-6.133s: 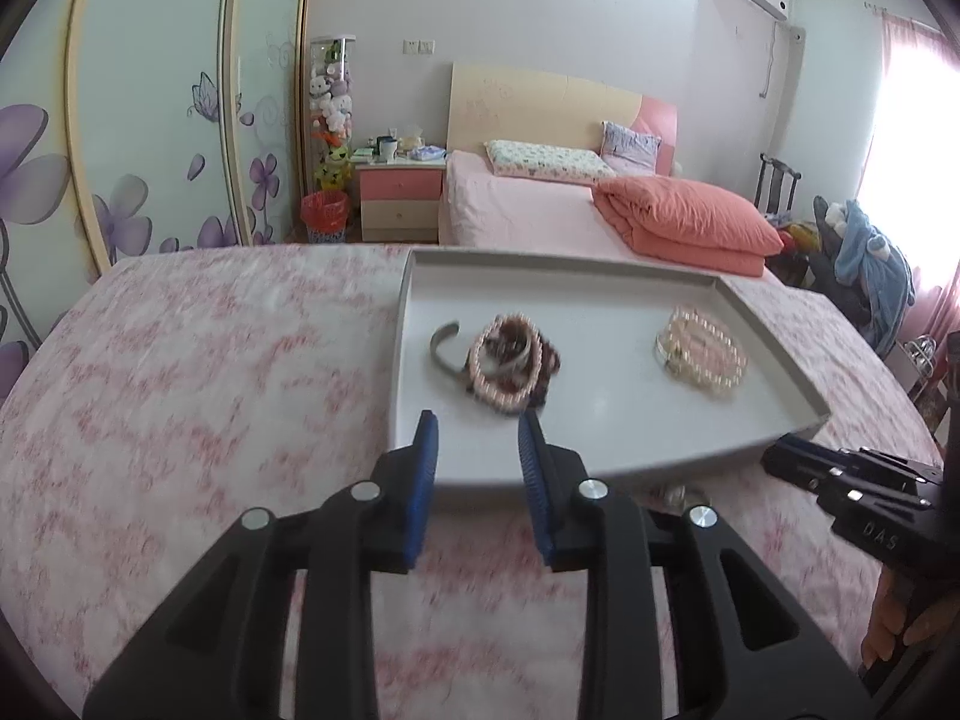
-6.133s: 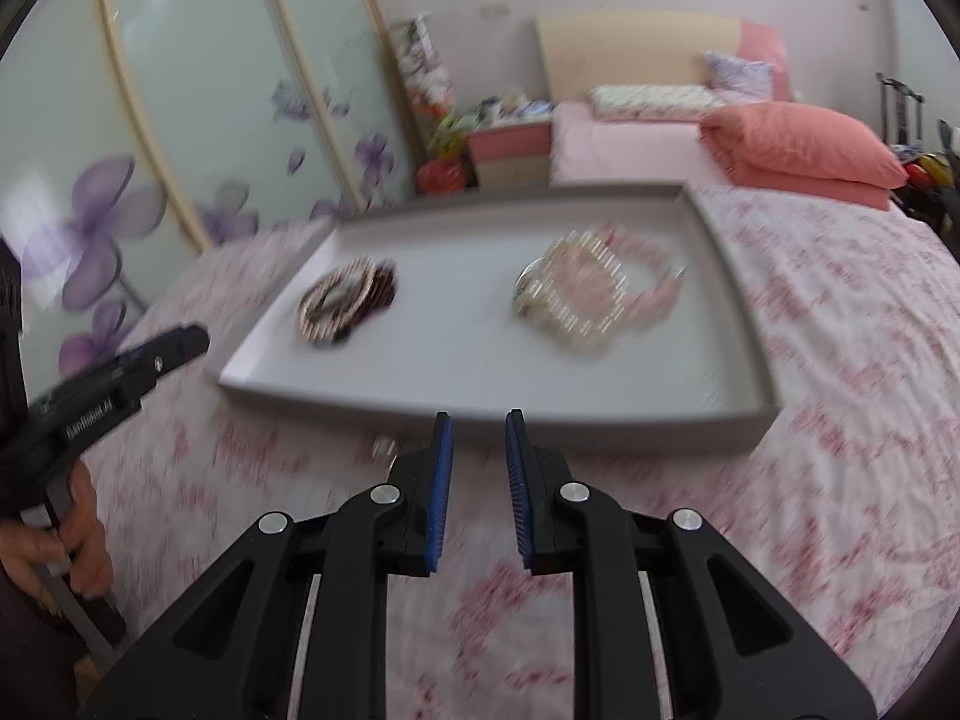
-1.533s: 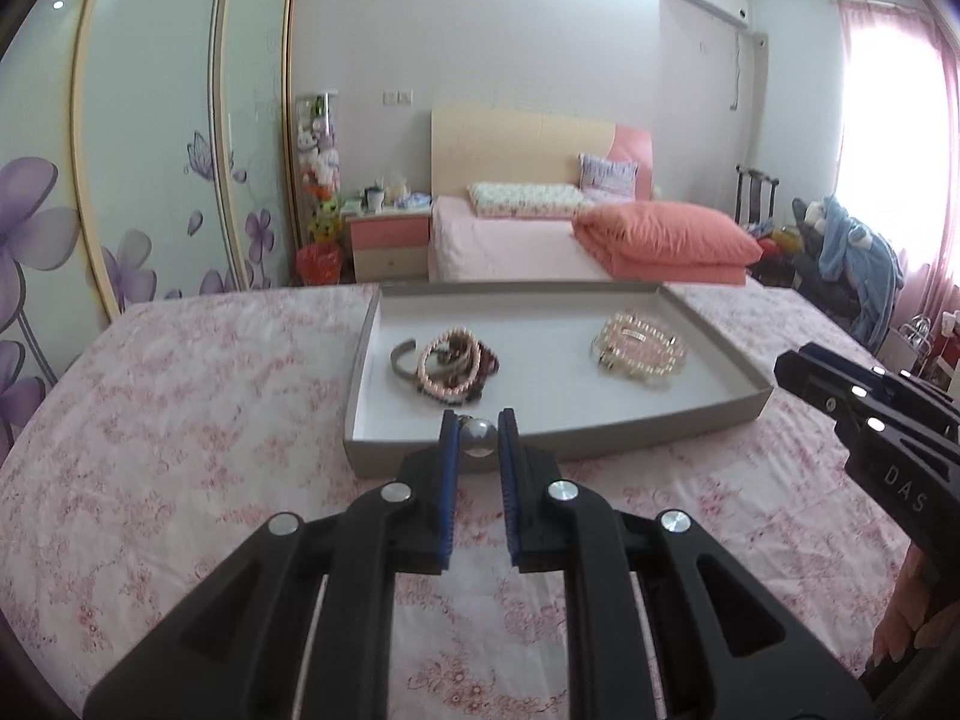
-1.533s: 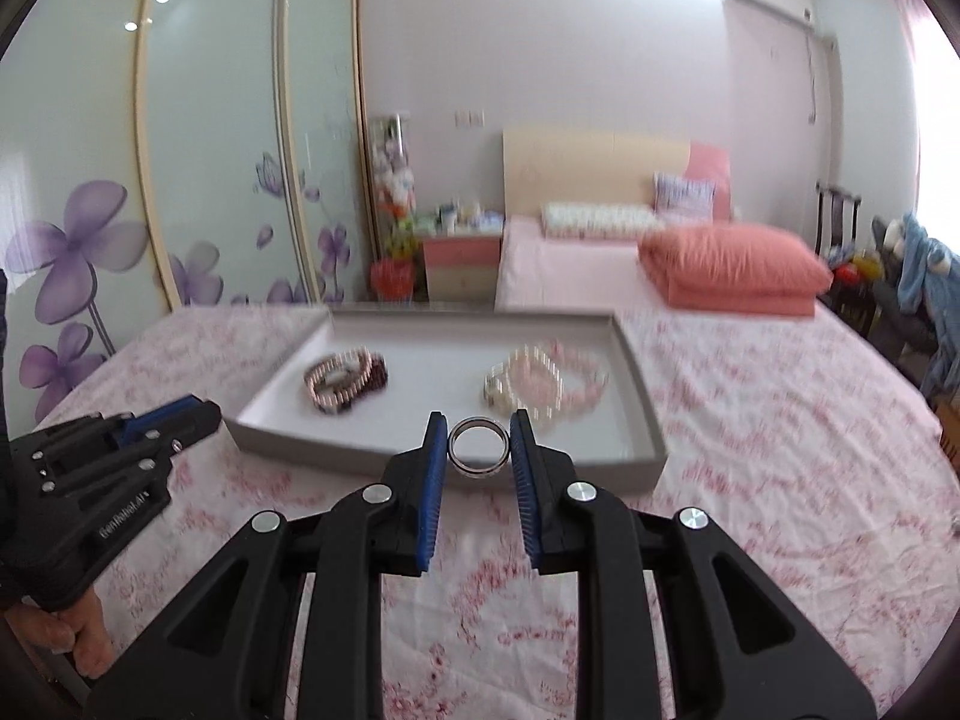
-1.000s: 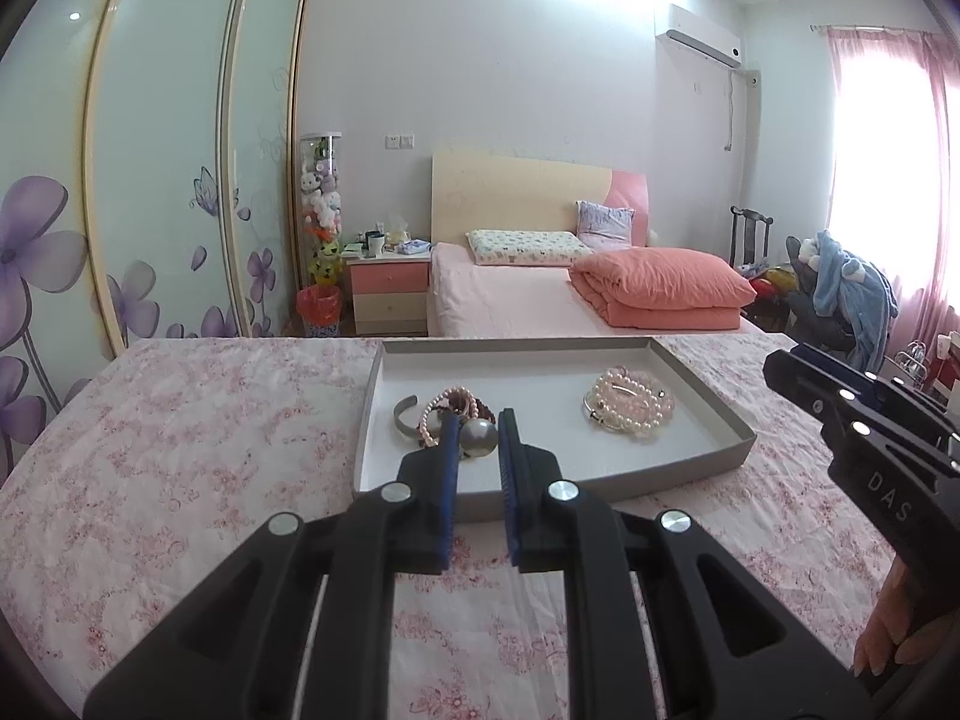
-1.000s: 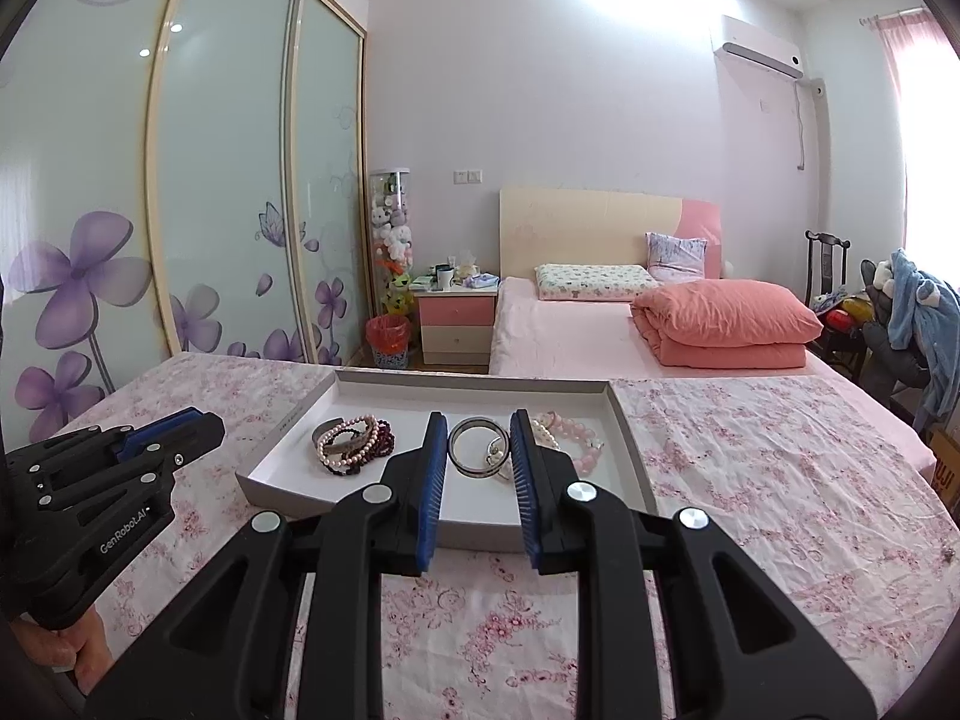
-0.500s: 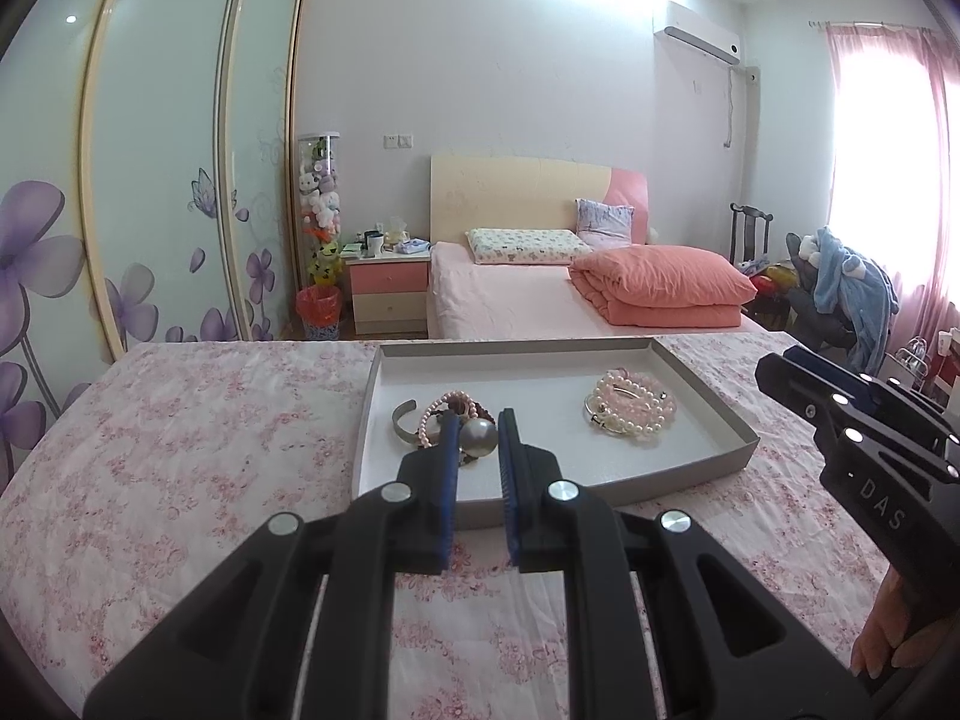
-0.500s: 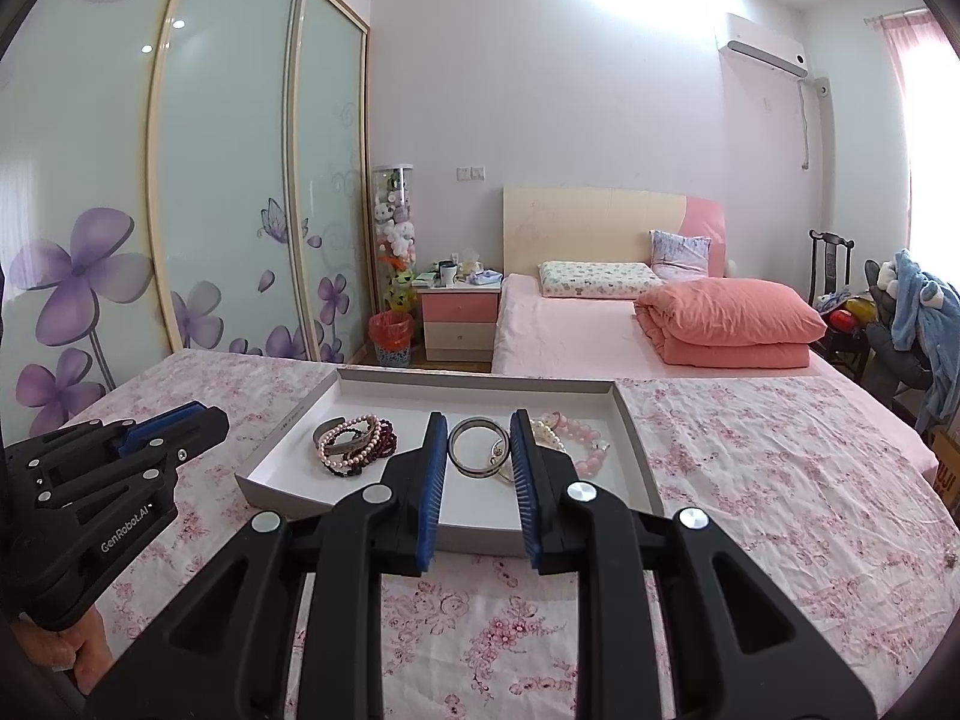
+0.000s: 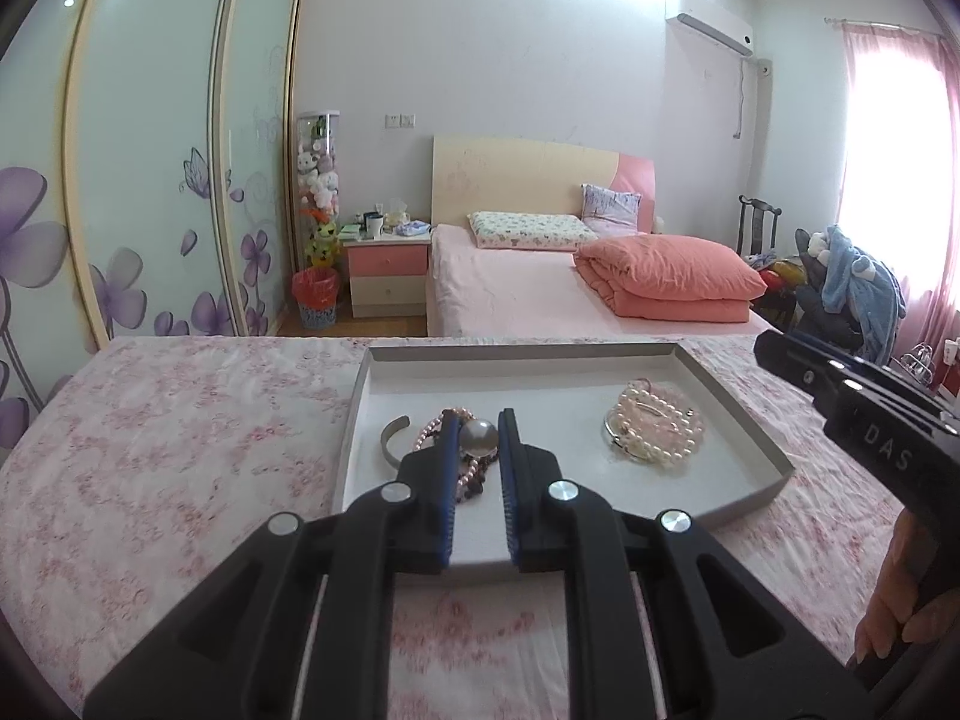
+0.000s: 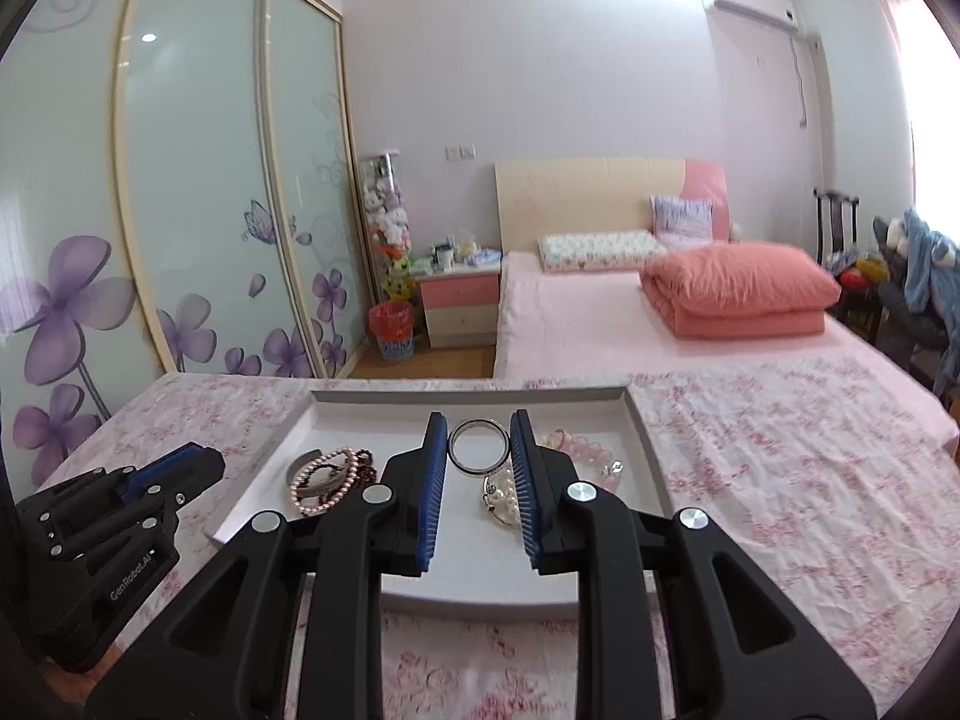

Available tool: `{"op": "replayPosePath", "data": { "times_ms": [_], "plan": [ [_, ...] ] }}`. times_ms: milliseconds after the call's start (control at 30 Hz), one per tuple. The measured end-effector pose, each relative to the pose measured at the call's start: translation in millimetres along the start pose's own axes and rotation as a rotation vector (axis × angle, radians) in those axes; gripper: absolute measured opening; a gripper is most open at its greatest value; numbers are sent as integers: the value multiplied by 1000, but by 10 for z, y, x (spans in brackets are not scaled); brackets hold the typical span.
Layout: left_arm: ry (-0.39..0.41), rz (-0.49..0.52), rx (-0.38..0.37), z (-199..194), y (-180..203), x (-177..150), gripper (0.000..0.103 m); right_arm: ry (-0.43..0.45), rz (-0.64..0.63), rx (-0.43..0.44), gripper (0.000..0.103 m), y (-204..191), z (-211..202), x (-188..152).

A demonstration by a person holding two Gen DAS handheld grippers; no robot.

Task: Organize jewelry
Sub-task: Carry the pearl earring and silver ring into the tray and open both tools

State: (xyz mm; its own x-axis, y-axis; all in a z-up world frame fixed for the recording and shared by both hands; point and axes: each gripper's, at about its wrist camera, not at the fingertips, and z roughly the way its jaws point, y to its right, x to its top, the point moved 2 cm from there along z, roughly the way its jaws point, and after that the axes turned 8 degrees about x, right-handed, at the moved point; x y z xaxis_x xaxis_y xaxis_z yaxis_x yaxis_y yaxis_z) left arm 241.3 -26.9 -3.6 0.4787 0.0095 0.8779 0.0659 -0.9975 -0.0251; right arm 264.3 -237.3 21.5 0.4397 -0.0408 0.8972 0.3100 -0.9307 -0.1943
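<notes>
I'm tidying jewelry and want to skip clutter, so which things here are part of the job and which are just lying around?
Part of the job:
- grey tray
- pearl in the left hand-held gripper
- metal ring in the right hand-held gripper
- pink bead bracelets
- silver cuff

Lying about:
- orange quilt
- nightstand
- red bin

A tray is set on a cloth-covered worktop. In the tray's left part an open cuff is laid just left of a heap of bead bracelets; a second heap of bead bracelets is laid in its right part, well apart. Behind the worktop a bed is placed, with a nightstand to its left.
</notes>
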Motion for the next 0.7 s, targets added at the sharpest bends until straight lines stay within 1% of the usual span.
{"op": "replayPosePath", "data": {
  "times_ms": [133, 300, 500, 667, 700],
  "plan": [
    [-36, 1, -1, 255, 13, 13, 14, -48, 29, -1, 23, 82, 240, -32],
    [-79, 3, -11, 497, 39, 9, 14, -85, 26, -13, 23, 98, 463, -65],
    [-103, 7, -17, 671, 83, 21, 14, -116, 27, -16, 23, 141, 643, -102],
    [-118, 16, -16, 770, 132, 1, 14, -133, 35, -12, 23, 181, 714, -107],
    [-121, 16, -14, 784, 133, -5, 16, -131, 40, -11, 24, 186, 717, -97]
  ]
}}
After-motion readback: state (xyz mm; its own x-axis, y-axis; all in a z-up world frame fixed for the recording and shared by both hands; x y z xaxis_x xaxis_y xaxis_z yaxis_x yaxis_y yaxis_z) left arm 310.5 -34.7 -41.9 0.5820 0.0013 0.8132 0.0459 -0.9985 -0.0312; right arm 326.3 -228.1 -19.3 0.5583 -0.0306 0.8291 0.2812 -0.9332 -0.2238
